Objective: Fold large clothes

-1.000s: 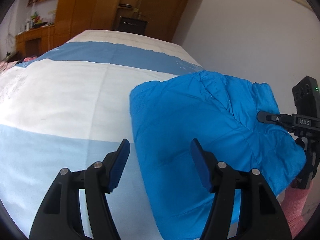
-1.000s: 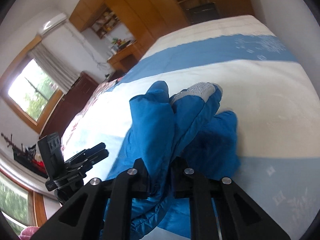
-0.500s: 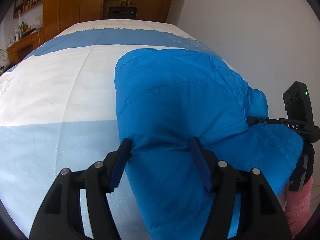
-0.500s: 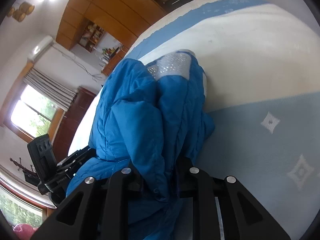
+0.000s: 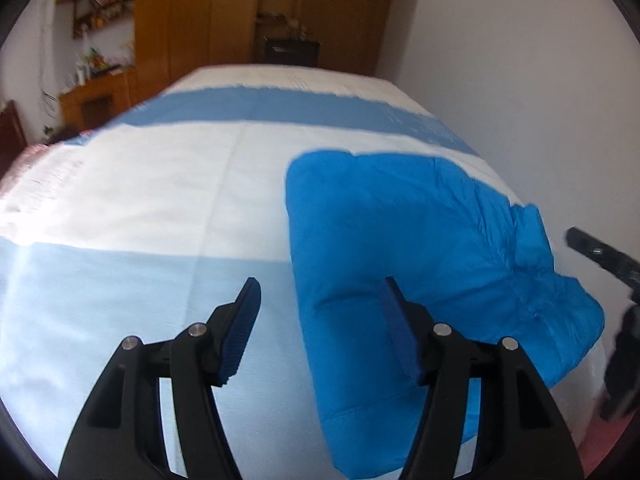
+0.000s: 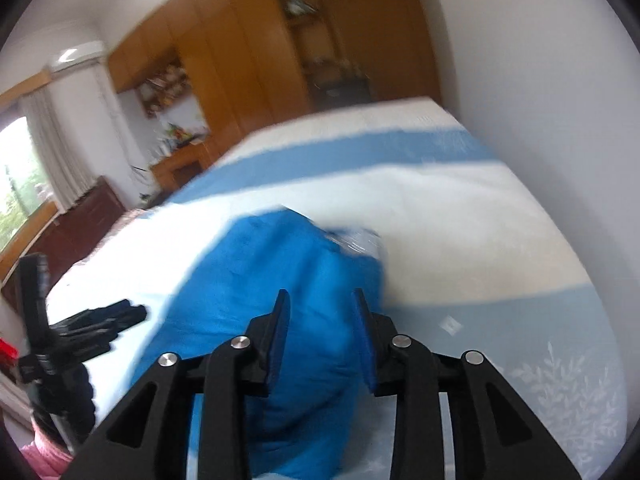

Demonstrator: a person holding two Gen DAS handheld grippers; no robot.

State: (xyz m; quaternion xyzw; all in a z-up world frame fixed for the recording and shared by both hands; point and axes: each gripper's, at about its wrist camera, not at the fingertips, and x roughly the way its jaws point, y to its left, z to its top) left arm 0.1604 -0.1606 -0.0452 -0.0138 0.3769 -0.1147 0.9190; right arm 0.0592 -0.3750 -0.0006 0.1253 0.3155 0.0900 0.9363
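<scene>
A bright blue puffy jacket (image 5: 404,248) lies folded in a thick bundle on the bed's right side; it also shows in the right wrist view (image 6: 276,280), blurred. My left gripper (image 5: 320,312) is open and empty, held above the jacket's near left edge. My right gripper (image 6: 322,320) is open and empty, just above the jacket's near end. The right gripper shows at the right edge of the left wrist view (image 5: 600,256). The left gripper shows at the left of the right wrist view (image 6: 80,328).
The bed (image 5: 140,208) has a white and blue striped cover. A white wall (image 5: 520,80) runs along its right side. Wooden wardrobes (image 5: 200,20) and a desk (image 5: 96,96) stand beyond the far end. A window (image 6: 20,184) is at the left.
My right gripper has let go of the jacket and opened. Both grippers have drawn back and up. The jacket now lies flat on the bed.
</scene>
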